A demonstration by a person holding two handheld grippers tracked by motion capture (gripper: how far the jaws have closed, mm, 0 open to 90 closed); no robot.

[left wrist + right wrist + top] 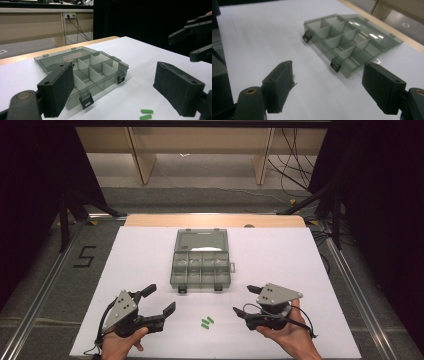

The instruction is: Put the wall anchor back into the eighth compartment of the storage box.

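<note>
1. Left tongs [162, 300] sit in the person's left hand [120, 342] at the near left of the desk [280, 255], jaws spread wide with nothing between them; in the left gripper view both black pads frame bare white surface.
2. Right tongs [245, 301] rest in the right hand [290, 335] at the near right, jaws pointing toward the middle of the desk. They stand wide apart and grip nothing.
3. Two small green pieces [207, 322] lie side by side on the white desk between the two tongs, nearer the person than the box and touched by neither tool. In the left gripper view they show at the bottom edge [147, 113].
4. An open grey transparent compartment box [201, 265] sits at the middle of the desk, beyond the green pieces, its lid [202, 240] folded flat toward the far edge.
5. Dividers split the box into small compartments; whether anything lies inside them cannot be told.
6. Two dark latches [183, 289] hang on the box's near wall.
</note>
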